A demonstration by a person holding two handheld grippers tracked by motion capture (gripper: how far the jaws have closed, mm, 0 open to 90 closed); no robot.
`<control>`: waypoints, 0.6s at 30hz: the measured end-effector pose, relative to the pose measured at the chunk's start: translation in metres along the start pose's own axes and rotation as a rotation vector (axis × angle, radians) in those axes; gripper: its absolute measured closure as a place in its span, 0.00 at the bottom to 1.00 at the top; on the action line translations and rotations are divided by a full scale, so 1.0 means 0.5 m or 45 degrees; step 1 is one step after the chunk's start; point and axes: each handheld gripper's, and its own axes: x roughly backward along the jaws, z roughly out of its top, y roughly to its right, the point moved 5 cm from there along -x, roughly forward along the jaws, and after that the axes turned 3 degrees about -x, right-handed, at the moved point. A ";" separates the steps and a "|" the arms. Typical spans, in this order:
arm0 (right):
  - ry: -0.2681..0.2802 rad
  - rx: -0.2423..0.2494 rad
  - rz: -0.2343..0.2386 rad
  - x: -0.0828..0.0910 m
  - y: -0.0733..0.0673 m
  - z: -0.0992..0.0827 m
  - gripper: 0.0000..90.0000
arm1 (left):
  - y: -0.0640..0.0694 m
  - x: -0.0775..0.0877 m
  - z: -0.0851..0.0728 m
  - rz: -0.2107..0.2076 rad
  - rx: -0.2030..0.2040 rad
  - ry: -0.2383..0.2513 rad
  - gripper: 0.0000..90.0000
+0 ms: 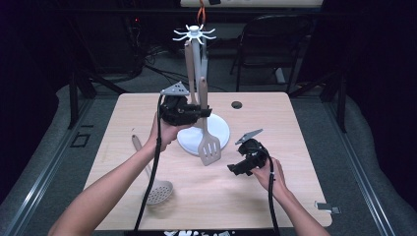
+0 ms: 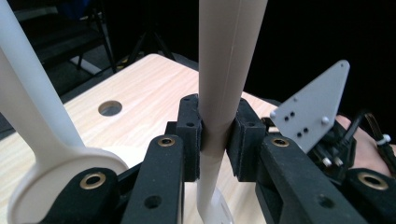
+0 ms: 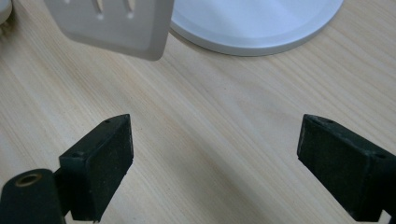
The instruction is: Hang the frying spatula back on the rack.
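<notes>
Left gripper (image 1: 203,112) clamped on handle of slotted spatula (image 1: 208,147), pads pinching shaft about mid-length; in left gripper view, handle runs straight up between the jaws. Spatula hanging upright, blade low at 6 o'clock of the grip, over front rim of white round base (image 1: 223,132) of the utensil stand (image 1: 195,33). Probably light, stiff plastic, smooth and likely slippery; narrow shaft the sensible hold, grip square to stop swinging. Right gripper (image 1: 235,168) spread wide, empty, low over table (image 1: 295,147) at 4 o'clock of the blade, near but apart. Skimmer spoon (image 1: 158,191) flat on table at 7 o'clock, well apart.
</notes>
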 end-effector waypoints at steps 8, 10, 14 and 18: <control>-0.011 0.005 0.002 0.000 0.000 -0.001 0.12 | -0.013 -0.006 0.028 0.033 -0.022 0.013 0.85; -0.022 0.004 -0.002 -0.002 0.000 -0.002 0.12 | -0.016 -0.006 0.035 0.042 -0.028 0.007 0.85; -0.030 0.012 -0.006 -0.004 -0.003 0.000 0.12 | -0.023 -0.005 0.049 0.052 -0.038 0.012 0.85; -0.031 0.012 -0.016 -0.006 -0.002 -0.002 0.12 | -0.030 -0.003 0.066 0.067 -0.039 0.027 0.85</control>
